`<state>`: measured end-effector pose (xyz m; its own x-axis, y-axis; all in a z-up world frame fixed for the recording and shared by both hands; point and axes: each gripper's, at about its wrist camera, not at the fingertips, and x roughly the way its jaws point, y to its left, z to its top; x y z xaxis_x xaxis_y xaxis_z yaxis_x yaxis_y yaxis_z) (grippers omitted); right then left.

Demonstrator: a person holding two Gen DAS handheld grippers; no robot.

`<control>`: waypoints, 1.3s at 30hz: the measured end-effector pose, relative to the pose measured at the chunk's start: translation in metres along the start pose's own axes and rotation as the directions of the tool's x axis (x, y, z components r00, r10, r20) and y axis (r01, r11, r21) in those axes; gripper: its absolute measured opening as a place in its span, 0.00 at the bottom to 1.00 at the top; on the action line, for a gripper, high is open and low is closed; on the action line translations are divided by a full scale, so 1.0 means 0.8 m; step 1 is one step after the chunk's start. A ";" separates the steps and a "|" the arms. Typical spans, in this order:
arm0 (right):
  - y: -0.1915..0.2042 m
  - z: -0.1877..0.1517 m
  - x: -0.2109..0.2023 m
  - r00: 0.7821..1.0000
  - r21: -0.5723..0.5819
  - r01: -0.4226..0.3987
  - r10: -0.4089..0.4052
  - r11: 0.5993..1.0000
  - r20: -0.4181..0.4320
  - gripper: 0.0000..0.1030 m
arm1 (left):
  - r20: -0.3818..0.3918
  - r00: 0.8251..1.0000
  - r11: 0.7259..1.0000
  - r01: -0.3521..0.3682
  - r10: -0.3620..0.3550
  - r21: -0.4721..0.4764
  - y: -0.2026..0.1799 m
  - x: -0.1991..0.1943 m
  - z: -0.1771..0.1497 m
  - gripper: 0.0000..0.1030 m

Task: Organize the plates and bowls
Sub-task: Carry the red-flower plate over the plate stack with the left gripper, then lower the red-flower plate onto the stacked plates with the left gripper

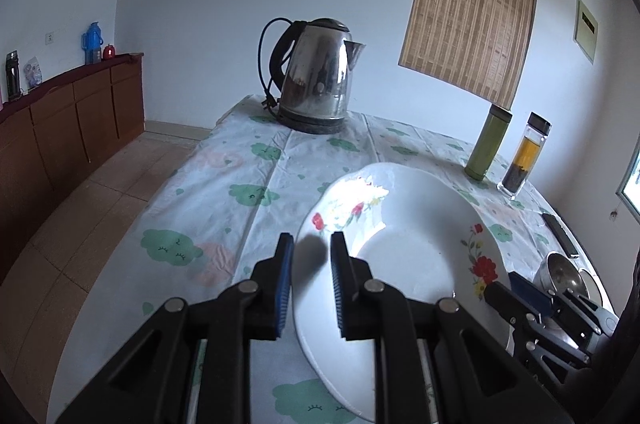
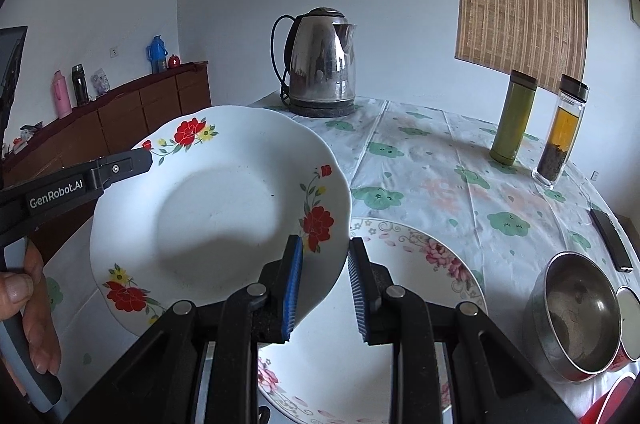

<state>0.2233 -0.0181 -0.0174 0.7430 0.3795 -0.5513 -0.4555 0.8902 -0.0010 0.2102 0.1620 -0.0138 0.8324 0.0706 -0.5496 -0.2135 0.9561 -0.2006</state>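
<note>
Both grippers clamped the red-flower plate (image 2: pixel 216 216), held tilted above the pink-rimmed plate (image 2: pixel 420 256).
Left gripper (image 1: pixel 310 284) and right gripper (image 2: pixel 324 288) pinched opposite rims; uneven motion risked slip.

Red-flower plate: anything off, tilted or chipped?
The red-flower plate is off the table, tilted, with the left tongs and right tongs shut on opposite rims. No chips or spills visible. The pink-flower plate lies flat beneath.
</note>
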 end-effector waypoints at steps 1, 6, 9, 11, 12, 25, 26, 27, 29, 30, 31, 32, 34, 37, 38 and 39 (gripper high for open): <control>-0.003 -0.001 -0.002 1.000 0.004 0.002 -0.002 1.000 0.001 0.24 | -0.001 1.000 1.000 0.003 -0.003 0.003 -0.004 0.001 0.000 0.15; -0.020 -0.006 -0.006 1.000 0.018 0.017 -0.017 1.000 -0.003 0.24 | -0.011 1.000 1.000 0.018 -0.018 0.014 -0.021 0.004 -0.004 0.15; -0.031 -0.011 -0.009 1.000 0.028 0.025 -0.024 0.999 -0.006 0.24 | -0.017 1.000 0.999 0.027 -0.026 0.023 -0.031 0.007 -0.006 0.15; -0.038 -0.014 -0.012 1.000 0.035 0.030 -0.030 0.999 -0.004 0.24 | -0.021 0.999 0.999 0.036 -0.035 0.027 -0.038 0.008 -0.006 0.15; -0.042 -0.015 -0.013 0.999 0.037 0.033 -0.033 0.999 -0.004 0.24 | -0.023 0.999 0.999 0.039 -0.039 0.030 -0.042 0.009 -0.007 0.15; -0.076 -0.030 -0.029 0.996 0.069 0.085 -0.085 0.994 0.001 0.24 | -0.045 0.996 0.995 0.077 -0.074 0.064 -0.085 0.020 -0.011 0.15; -0.078 -0.030 -0.029 0.996 0.070 0.088 -0.088 0.994 0.001 0.24 | -0.047 0.996 0.995 0.080 -0.077 0.066 -0.088 0.021 -0.012 0.15; -0.081 -0.031 -0.030 0.996 0.071 0.092 -0.092 0.993 0.000 0.24 | -0.050 0.995 0.994 0.084 -0.080 0.066 -0.090 0.023 -0.012 0.15; -0.086 -0.034 -0.031 0.995 0.075 0.098 -0.098 0.992 -0.002 0.24 | -0.056 0.995 0.993 0.090 -0.086 0.070 -0.096 0.026 -0.014 0.15; -0.089 -0.035 -0.031 0.995 0.077 0.101 -0.101 0.992 -0.004 0.24 | -0.059 0.994 0.993 0.093 -0.089 0.072 -0.099 0.027 -0.015 0.15; -0.092 -0.036 -0.030 0.994 0.080 0.105 -0.105 0.991 -0.007 0.24 | -0.061 0.994 0.993 0.095 -0.091 0.074 -0.102 0.028 -0.016 0.15; -0.095 -0.037 -0.030 0.994 0.083 0.109 -0.109 0.991 -0.008 0.24 | -0.063 0.994 0.992 0.098 -0.093 0.076 -0.105 0.030 -0.017 0.15; -0.100 -0.039 -0.032 0.993 0.087 0.116 -0.116 0.989 -0.010 0.24 | -0.067 0.993 0.991 0.102 -0.096 0.082 -0.110 0.032 -0.018 0.15; -0.106 -0.041 -0.032 0.992 0.094 0.125 -0.124 0.988 -0.015 0.24 | -0.071 0.993 0.991 0.103 -0.097 0.087 -0.116 0.035 -0.020 0.15; -0.108 -0.042 -0.032 0.992 0.095 0.127 -0.126 0.987 -0.017 0.24 | -0.073 0.993 0.991 0.103 -0.097 0.088 -0.117 0.036 -0.020 0.15; -0.109 -0.043 -0.032 0.992 0.096 0.129 -0.128 0.987 -0.018 0.24 | -0.074 0.993 0.991 0.103 -0.096 0.089 -0.118 0.037 -0.021 0.15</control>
<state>0.2274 -0.1138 -0.0318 0.7861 0.2578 -0.5618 -0.3063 0.9519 0.0082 0.2462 0.0690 -0.0245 0.8089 -0.0430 -0.5863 -0.0805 0.9798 -0.1829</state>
